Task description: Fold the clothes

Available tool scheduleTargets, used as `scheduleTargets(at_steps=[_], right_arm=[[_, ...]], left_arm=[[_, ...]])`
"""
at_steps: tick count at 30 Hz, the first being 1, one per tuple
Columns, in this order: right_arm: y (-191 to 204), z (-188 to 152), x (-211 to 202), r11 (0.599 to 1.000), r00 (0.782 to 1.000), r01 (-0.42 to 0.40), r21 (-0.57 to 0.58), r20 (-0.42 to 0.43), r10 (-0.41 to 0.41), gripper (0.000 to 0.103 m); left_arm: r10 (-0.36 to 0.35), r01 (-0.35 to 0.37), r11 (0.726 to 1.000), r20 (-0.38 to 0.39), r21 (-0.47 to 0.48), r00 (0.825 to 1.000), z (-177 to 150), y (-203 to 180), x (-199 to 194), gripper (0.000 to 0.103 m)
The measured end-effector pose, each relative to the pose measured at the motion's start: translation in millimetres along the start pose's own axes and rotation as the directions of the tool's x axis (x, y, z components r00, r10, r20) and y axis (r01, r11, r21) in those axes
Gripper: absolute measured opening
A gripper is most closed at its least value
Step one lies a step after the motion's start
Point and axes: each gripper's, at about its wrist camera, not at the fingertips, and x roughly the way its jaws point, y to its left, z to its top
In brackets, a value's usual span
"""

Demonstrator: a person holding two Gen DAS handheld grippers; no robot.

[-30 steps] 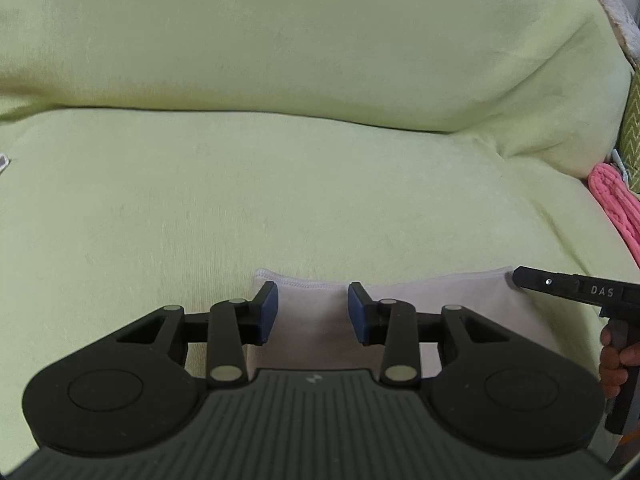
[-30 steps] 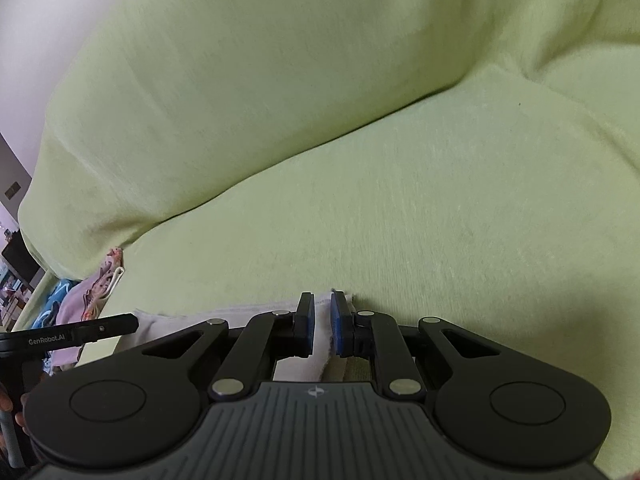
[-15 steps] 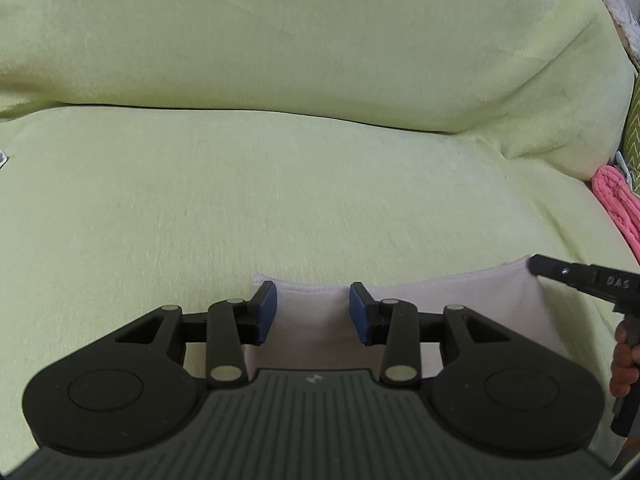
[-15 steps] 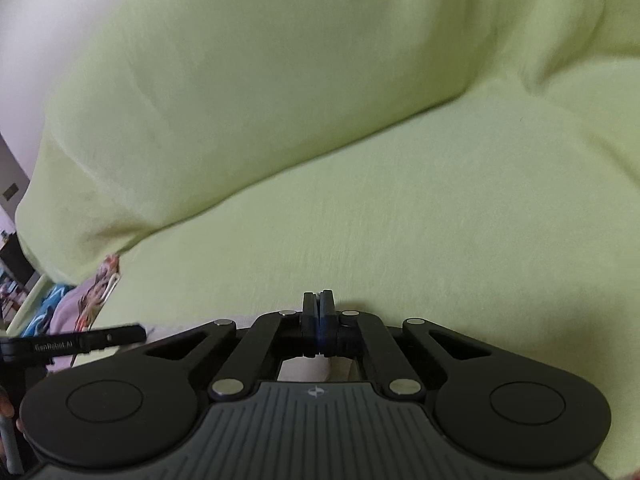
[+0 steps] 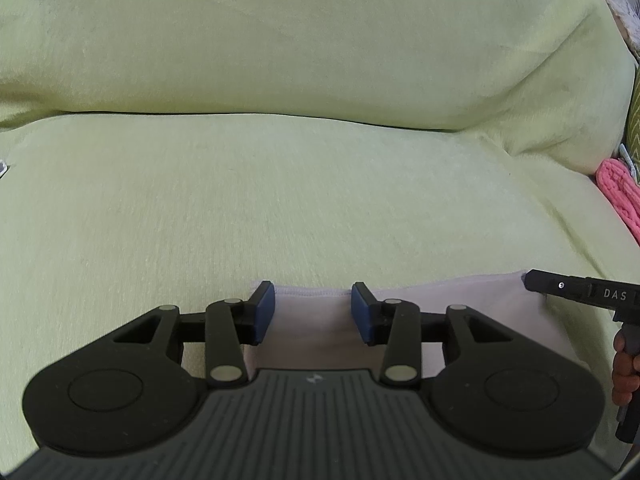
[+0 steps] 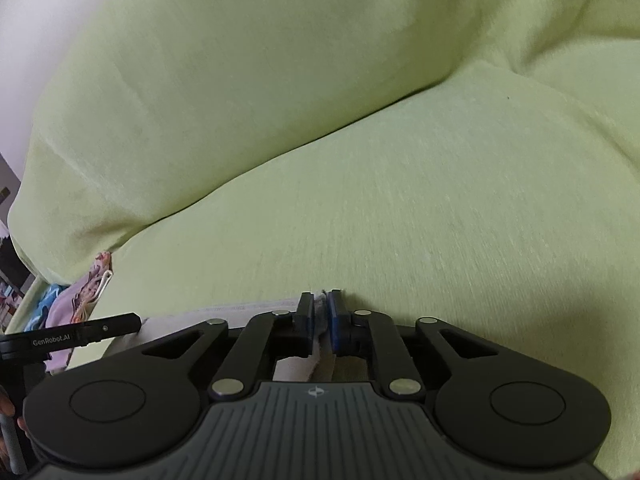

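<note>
A pale pinkish-white garment (image 5: 316,320) lies flat on the green sofa seat (image 5: 280,200), its hemmed far edge running left to right. My left gripper (image 5: 313,312) is open, its blue pads on either side of the garment's far left corner, low over the cloth. My right gripper (image 6: 320,322) is shut on the garment's far right corner (image 6: 320,308), a thin strip of cloth between the pads. The right gripper's side shows in the left wrist view (image 5: 580,290). The left gripper's side shows in the right wrist view (image 6: 80,330).
The sofa backrest (image 5: 320,40) rises behind the seat. A pink knitted item (image 5: 620,192) lies at the seat's right end. A pile of lilac and blue clothes (image 6: 76,296) lies at the left end in the right wrist view.
My right gripper closed fully, then now holds the garment's corner with cloth between the pads. My left gripper stayed open over the other corner.
</note>
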Motion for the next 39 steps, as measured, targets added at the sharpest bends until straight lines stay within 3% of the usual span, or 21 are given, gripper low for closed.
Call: scheduleTargets(at_steps=[2,5,6,7,16,20,24,27,28,29,33,35,37,39], right_arm=[[2.3,-1.0,1.4,1.0,1.0,-0.006,-0.008,0.004,0.006,0.022],[7.0,-1.5,4.8,0.999,1.0,0.001,-0.038,0.008,0.0,0.022],[8.8,-1.7,5.5,0.999,1.0,0.011,-0.053,0.01,-0.01,0.016],[10.6,-1.9,6.1,0.997,1.0,0.021,-0.068,0.011,-0.02,0.002],[22.3,-2.7,-9.7,0.99,0.992,0.09,-0.112,0.103,-0.079,0.0],[26.1,-6.5,-4.9,0.975,0.983,0.171,-0.138,0.094,-0.159,0.0],[25.4,-11.3,4.9,0.971,0.982,0.183,-0.155,0.067,-0.175,0.0],[27.1,-12.8,3.8,0.967,0.982,0.184,-0.175,0.067,-0.175,0.013],[25.9,-12.0,0.9,0.97,0.981,0.187,-0.158,0.073,-0.178,0.026],[25.1,-11.1,-3.1,0.969,0.979,0.198,-0.145,0.086,-0.187,0.033],[27.6,-8.2,-33.5,0.974,0.973,0.19,-0.125,0.158,-0.169,0.034],[31.4,-11.1,-42.1,0.983,0.985,0.132,-0.125,0.132,-0.115,0.032],[38.4,-18.7,-38.4,0.984,0.995,0.09,-0.153,0.058,-0.082,0.03],[45.2,-30.5,-26.9,0.97,0.99,0.123,-0.208,-0.037,-0.133,0.025]], left_arm=[[0.001,-0.001,1.0,0.0,0.001,1.0,0.5,0.0,0.6,0.038],[0.005,-0.005,1.0,0.002,0.007,1.0,0.2,-1.5,2.2,0.039],[0.006,-0.006,1.0,0.003,0.01,1.0,0.1,-1.8,2.2,0.039],[0.007,-0.007,1.0,0.003,0.011,1.0,0.2,-2.1,2.1,0.039],[0.008,-0.009,1.0,0.023,0.007,1.0,1.7,-0.6,-2.0,0.039],[0.037,-0.037,0.999,0.035,0.019,0.999,0.7,0.9,-4.1,0.039],[0.047,-0.047,0.999,0.035,0.024,0.998,0.7,1.2,-3.8,0.039],[0.063,-0.065,0.997,0.05,0.033,0.997,1.6,-1.6,-7.0,0.039],[0.061,-0.063,0.997,0.061,0.035,0.996,1.6,-1.8,-11.8,0.038],[0.056,-0.059,0.998,0.072,0.037,0.996,1.5,-2.3,-16.7,0.038],[-0.012,0.005,0.996,0.087,0.087,0.996,-2.1,-10.0,-31.3,0.035],[-0.031,0.024,0.993,0.059,0.113,0.998,-7.2,-14.8,-29.1,0.032],[0.016,-0.018,0.988,0.017,0.157,1.0,-13.4,-17.5,-17.3,0.031],[0.069,-0.068,0.978,0.001,0.198,0.998,-20.5,-15.1,-5.6,0.031]])
